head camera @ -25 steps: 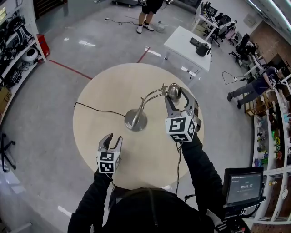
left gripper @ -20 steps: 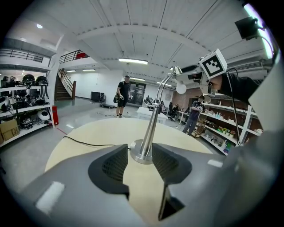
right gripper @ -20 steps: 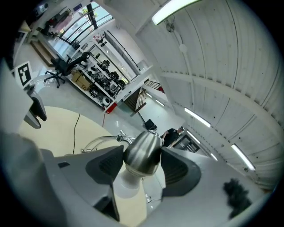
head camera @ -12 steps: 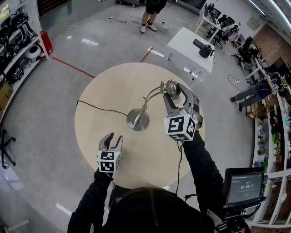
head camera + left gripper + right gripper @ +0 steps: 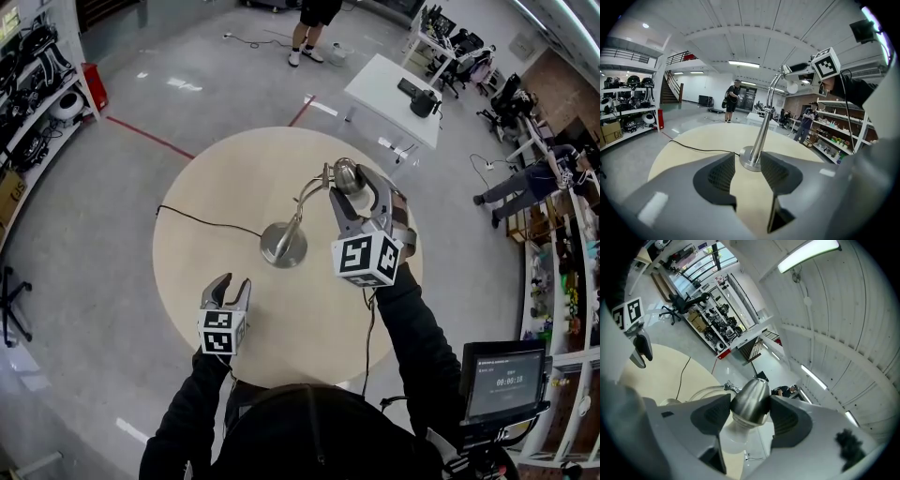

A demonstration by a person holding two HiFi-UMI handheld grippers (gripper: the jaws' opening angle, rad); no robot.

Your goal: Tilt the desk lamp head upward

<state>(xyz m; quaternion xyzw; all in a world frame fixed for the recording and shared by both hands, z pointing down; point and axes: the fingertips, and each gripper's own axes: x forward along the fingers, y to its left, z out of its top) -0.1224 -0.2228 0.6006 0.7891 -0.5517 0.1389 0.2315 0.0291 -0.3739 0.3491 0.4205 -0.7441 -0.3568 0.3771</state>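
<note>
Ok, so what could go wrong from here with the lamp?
The right gripper clamps only the smooth, tapered lamp head; it could slip out as it tilts.
The left gripper hangs open, clear of the lamp base, so the lamp might tip or slide.
The bulb sits right by the jaws and could be knocked.

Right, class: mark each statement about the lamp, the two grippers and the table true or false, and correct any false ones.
1. The right gripper is clamped on the silver metal lamp head. True.
2. The left gripper grips the lamp's round metal base. False: its jaws stand apart and empty, short of the base.
3. A thin black cord runs from the base across the round beige table. True.
4. The lamp lies on its side. False: it stands upright on its base.
</note>
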